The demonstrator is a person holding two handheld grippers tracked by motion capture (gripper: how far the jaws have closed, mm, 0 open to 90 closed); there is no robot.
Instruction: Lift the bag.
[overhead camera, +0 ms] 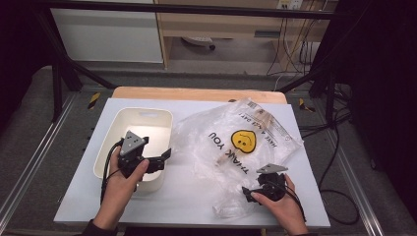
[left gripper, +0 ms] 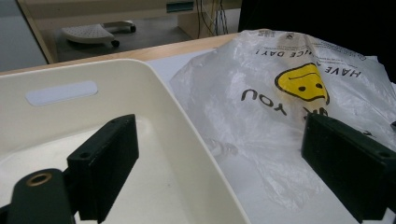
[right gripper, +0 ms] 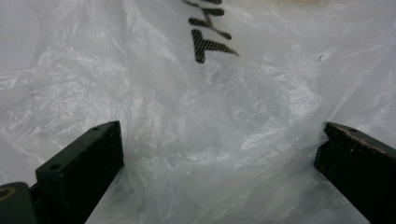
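The left gripper is held with jaws spread wide over the right wall of the cream bin. At three o'clock of the bin the clear plastic bag is spread on the white table — its near corner, at six o'clock, is framed by the right gripper, jaws parted, nothing grasped.

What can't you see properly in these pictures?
- Inside the plastic bag: pale shapes show through in the high view, but the crinkled film blurs them.
- Bottom of the white bin: the left gripper and hand cover part of it.
- Small print along the bag's edge: too small.
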